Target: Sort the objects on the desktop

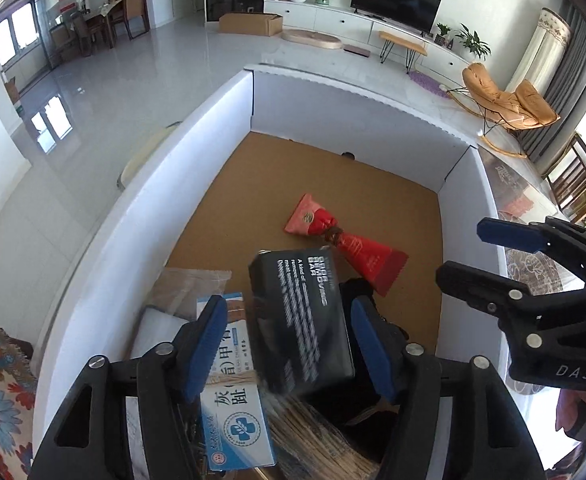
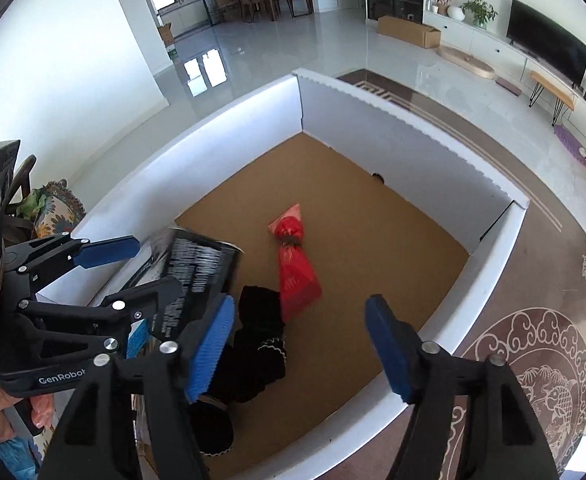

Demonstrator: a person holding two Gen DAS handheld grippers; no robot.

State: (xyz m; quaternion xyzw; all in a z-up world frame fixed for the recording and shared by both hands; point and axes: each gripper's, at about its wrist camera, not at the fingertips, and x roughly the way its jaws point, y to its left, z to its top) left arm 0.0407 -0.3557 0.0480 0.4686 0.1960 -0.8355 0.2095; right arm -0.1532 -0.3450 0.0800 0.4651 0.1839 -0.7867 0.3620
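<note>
Dropping the black box (image 1: 303, 320) into the white bin (image 1: 357, 120): it sits blurred between the left gripper (image 1: 289, 344) fingers, which are spread and look clear of its sides, above the blue-and-white carton (image 1: 233, 380) and papers in the bin's near corner. The right gripper (image 2: 299, 348) is released and empty over the black cloth (image 2: 259, 344), the red pouch (image 2: 293, 268) lying mid-floor. Best to lift both straight up, without clipping the bin wall.

Beyond my work area I note a black television (image 1: 395, 2) on a white cabinet (image 1: 333, 20), an orange rocking chair (image 1: 505, 100), a cardboard carton (image 1: 250, 24) on the glossy floor (image 1: 113, 92), and a patterned rug (image 2: 533, 360).
</note>
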